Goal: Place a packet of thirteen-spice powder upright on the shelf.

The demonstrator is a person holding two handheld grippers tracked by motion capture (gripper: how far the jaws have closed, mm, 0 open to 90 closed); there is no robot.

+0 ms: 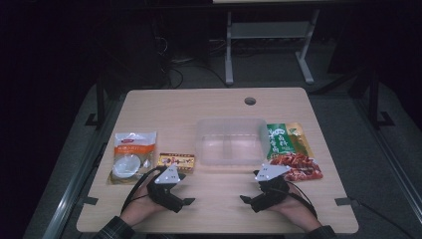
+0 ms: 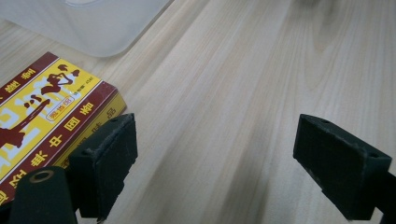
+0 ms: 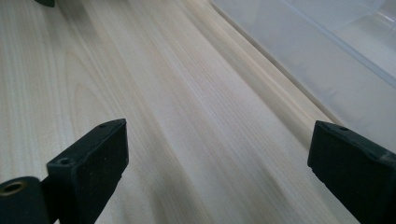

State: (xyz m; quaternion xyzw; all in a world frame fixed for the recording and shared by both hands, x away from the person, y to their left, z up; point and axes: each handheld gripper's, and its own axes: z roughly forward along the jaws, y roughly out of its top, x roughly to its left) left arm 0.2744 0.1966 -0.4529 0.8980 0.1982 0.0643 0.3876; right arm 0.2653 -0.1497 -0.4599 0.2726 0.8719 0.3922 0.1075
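Note:
A clear plastic tub (image 1: pixel 230 140) stands in the middle of the wooden table (image 1: pixel 209 104). Left of it lies a small yellow and dark red box (image 1: pixel 176 161), and further left an orange and white packet (image 1: pixel 131 155). A green and red snack packet (image 1: pixel 292 150) lies right of the tub. My left gripper (image 1: pixel 188 201) rests on the table near the front edge, open and empty, with the box (image 2: pixel 44 119) just beside its left jaw. My right gripper (image 1: pixel 245 199) rests opposite it, open and empty, with the tub's wall (image 3: pixel 327 60) ahead to its right.
A round cable hole (image 1: pixel 250 101) sits near the table's far edge. Beyond the table is a dark floor with a grey metal stand (image 1: pixel 268 35) and cables. Bare wood lies between the two grippers.

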